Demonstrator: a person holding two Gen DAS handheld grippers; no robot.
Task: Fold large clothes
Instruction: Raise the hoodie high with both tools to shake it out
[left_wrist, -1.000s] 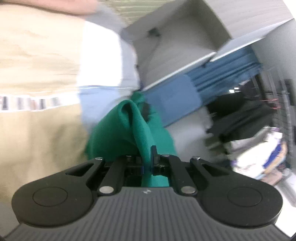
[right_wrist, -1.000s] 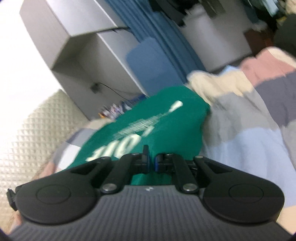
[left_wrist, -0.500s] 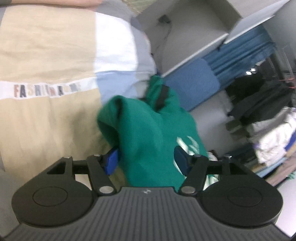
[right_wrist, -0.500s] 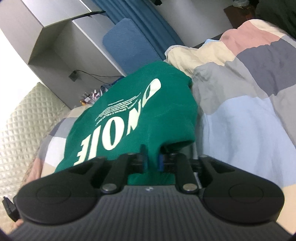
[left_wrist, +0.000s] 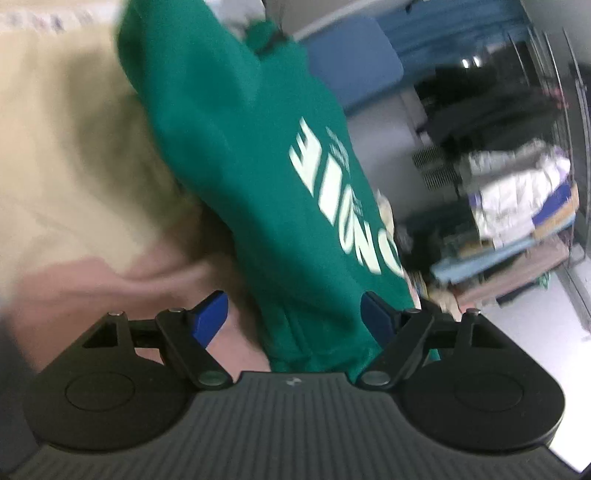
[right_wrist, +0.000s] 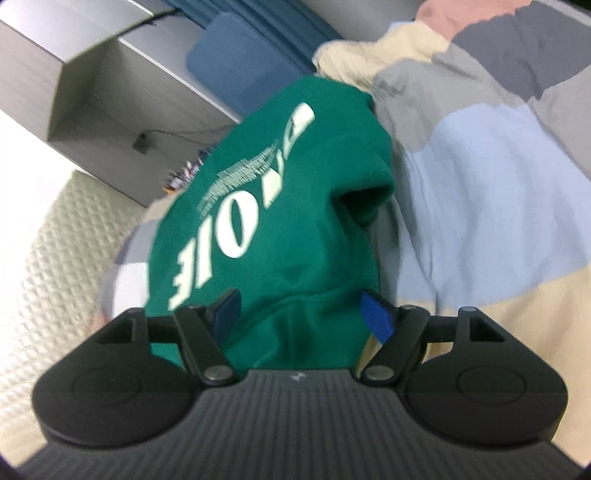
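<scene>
Green sweatshirt lying folded on the patchwork quilt of a bed.

Both jaw pairs have just been opening: the left hand-held gripper and right hand-held gripper stand spread, green cloth lying loose between the blue pads, unpinched. Large pale lettering on the sweatshirt appears to include "ONE"; the small print beside it is too blurred to read.

Patchwork bedspread in beige, pale blue, grey, pink. Grey shelf unit behind; blue cushion beside it. Rack of piled laundry at right.
</scene>
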